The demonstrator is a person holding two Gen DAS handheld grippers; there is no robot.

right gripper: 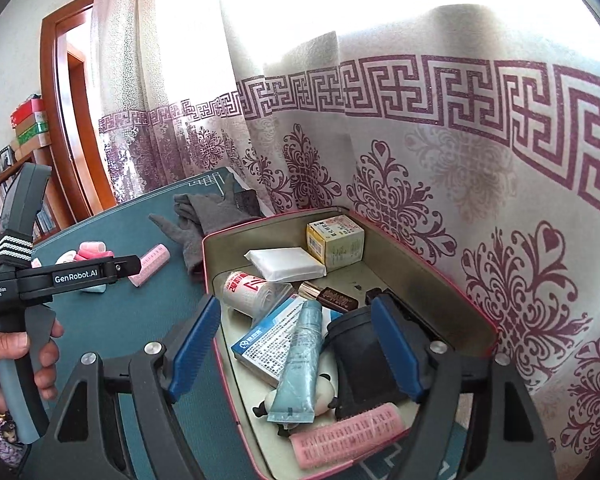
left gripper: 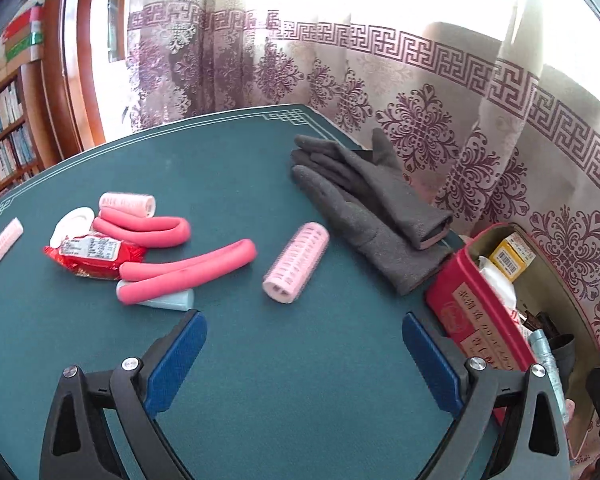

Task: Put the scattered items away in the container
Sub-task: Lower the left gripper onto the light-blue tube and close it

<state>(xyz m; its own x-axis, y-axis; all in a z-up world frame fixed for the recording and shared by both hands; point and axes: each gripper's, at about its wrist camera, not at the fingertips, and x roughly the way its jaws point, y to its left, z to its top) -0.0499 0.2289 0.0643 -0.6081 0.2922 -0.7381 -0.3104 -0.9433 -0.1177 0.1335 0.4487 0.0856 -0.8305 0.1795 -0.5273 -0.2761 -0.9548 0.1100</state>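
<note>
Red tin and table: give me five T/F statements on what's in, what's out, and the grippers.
1. A pink ribbed hair roller lies inside the red rectangular tin. True.
2. The grey fabric gloves are inside the tin. False: they lie on the dark green table, beside the tin.
3. The left gripper is clamped on a pink roller. False: its jaws stand open and empty; the nearest loose pink roller lies on the table ahead of it.
4. Two bent pink foam rods are still out on the table. True.
5. The right gripper is open above the tin. True.
</note>
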